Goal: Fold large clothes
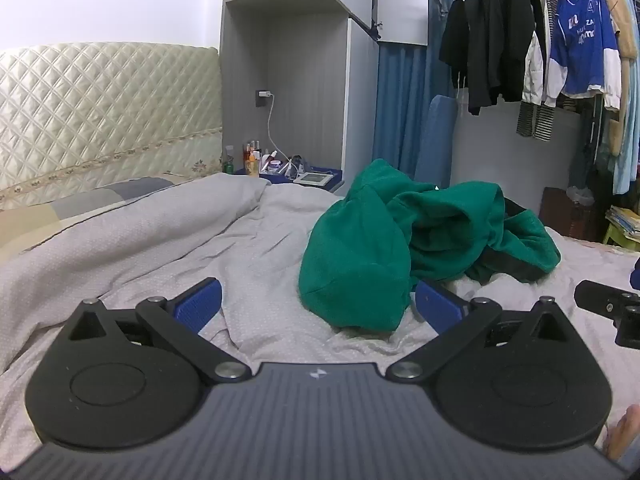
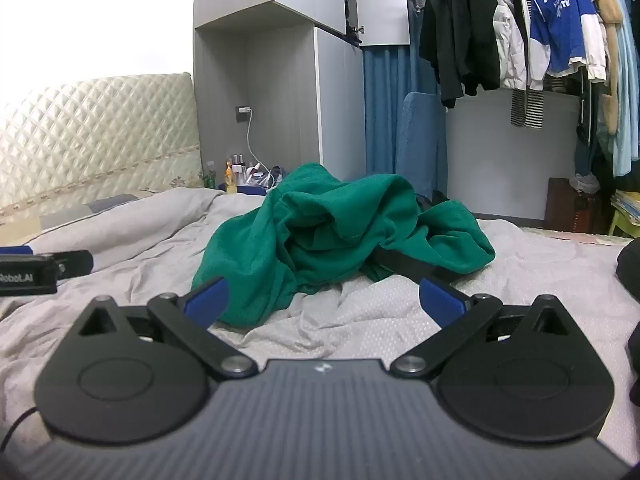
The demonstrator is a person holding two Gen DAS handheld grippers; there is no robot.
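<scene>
One green garment [image 1: 360,248] crumpled in heap on grey bedsheet [image 1: 140,248]; left gripper [image 1: 318,304], right gripper [image 2: 322,300] both released, empty.

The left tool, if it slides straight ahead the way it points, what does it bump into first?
Most likely the crumpled green garment, whose near edge lies just ahead between the open left tool tips. It points slightly downward, so it might brush the grey bedcover first; depth is hard to judge.

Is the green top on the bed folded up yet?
No. The green top lies crumpled in a heap on the grey bedcover, untouched.
</scene>
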